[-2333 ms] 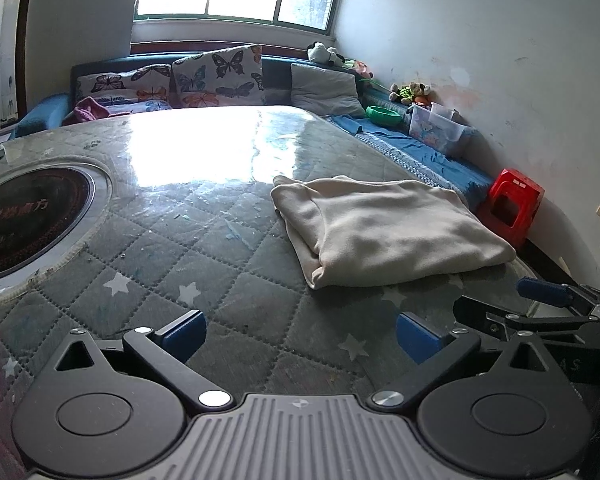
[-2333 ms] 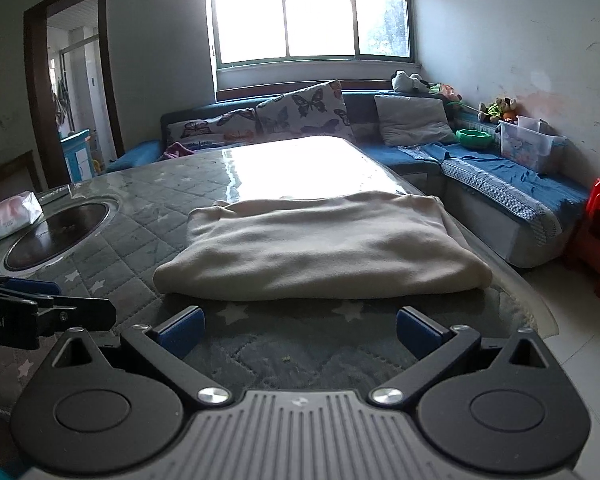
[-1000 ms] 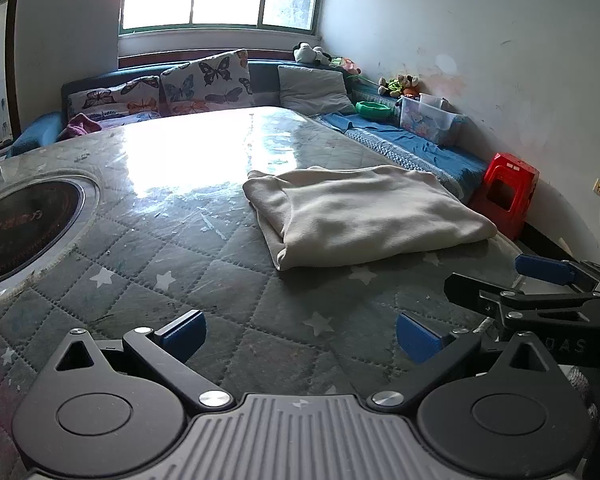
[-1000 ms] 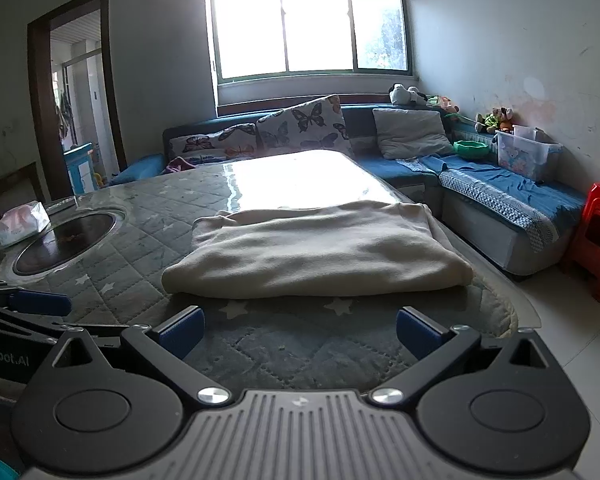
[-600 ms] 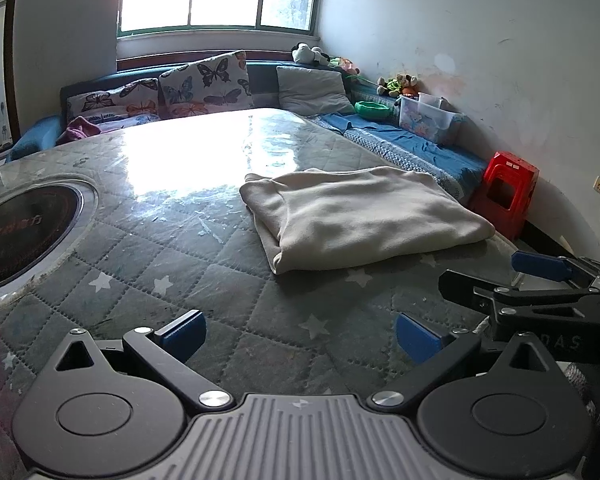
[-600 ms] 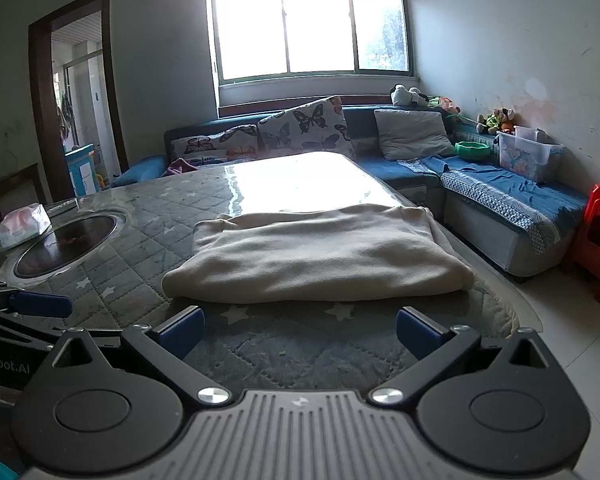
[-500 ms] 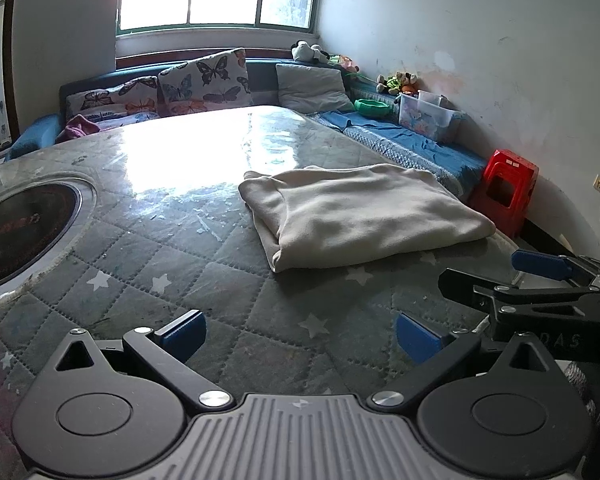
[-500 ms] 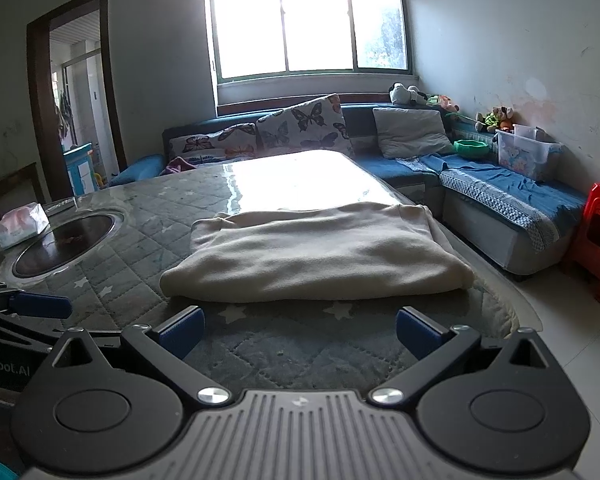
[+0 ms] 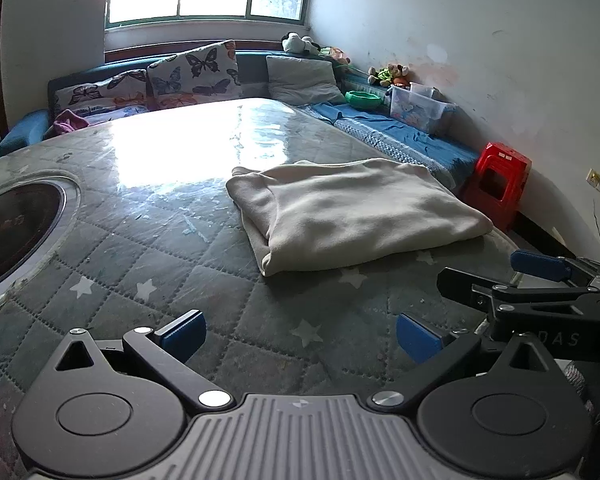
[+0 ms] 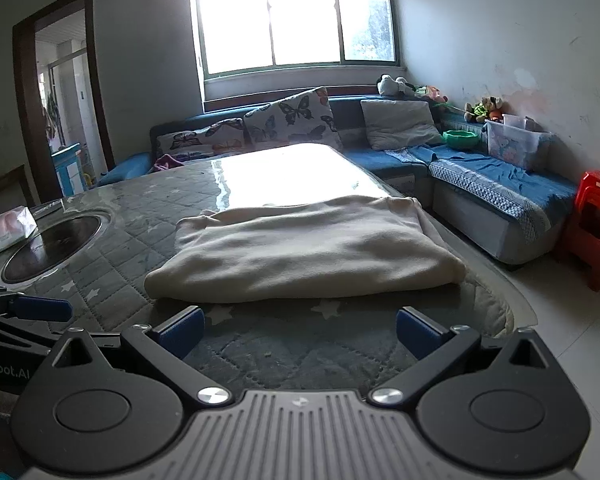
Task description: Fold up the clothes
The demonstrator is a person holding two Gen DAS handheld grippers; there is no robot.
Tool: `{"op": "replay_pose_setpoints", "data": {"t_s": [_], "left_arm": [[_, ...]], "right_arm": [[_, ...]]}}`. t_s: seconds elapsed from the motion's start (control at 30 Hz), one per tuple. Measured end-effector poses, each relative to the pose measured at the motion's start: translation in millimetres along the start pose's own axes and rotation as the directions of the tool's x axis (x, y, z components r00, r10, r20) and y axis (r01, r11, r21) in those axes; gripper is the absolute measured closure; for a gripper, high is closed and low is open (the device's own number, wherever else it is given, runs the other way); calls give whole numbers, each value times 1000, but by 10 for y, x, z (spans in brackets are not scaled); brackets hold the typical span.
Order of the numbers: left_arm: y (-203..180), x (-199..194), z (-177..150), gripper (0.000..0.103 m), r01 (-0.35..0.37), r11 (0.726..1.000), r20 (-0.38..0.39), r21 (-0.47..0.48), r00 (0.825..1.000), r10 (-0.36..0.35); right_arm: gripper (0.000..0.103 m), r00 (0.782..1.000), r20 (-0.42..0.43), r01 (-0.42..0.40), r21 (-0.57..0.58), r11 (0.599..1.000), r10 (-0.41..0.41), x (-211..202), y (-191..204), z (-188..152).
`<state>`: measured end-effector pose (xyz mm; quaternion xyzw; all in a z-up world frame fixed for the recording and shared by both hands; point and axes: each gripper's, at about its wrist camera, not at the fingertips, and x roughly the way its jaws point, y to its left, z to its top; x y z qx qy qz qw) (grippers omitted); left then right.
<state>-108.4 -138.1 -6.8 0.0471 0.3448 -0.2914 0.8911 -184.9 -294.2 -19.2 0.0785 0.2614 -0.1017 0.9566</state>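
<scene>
Left wrist view: the left gripper [image 9: 300, 334], black with blue rubber pads [image 9: 184, 332], hangs with its jaws spread wide and nothing between them, low over the grey quilted table cover with white stars [image 9: 148, 280]. Ahead of it and slightly to the right lies the folded cream fleece garment [image 9: 352, 216], flat on that cover in a thick rectangular stack, its folded layers showing along the edge facing the camera. The garment sits near the table edge that faces the red plastic stool [image 9: 498, 184], and well apart from the round dark glass inset [image 9: 12, 228] at the far left of the table. Just right of the garment's near corner the right gripper [image 9: 500, 276] reaches into the picture side-on; it touches nothing.

In the right wrist view the right gripper [image 10: 298, 330] is likewise released, jaws wide and empty, pointing straight at the garment [image 10: 304, 252], whose rounded folded edge lies just beyond the fingertips without touching them. The left gripper [image 10: 28, 312] shows at the left of the garment, apart from it. A pink tissue pack [image 10: 10, 228] rests left of the inset [image 10: 52, 248]. Behind the garment, past the glossy sunlit stretch of table, stands a blue corner sofa [image 10: 492, 188] with butterfly-print cushions [image 10: 288, 120] under the window
</scene>
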Motion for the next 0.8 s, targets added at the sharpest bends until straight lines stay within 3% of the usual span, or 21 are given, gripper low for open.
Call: {"op": "replay_pose_setpoints", "data": {"t_s": [0.8], "left_arm": [[129,196,267,0,56,998,-39,7,998,-56]], "right_arm": [[0,998,-30,56,15,998,-55,157,28,203]]}}
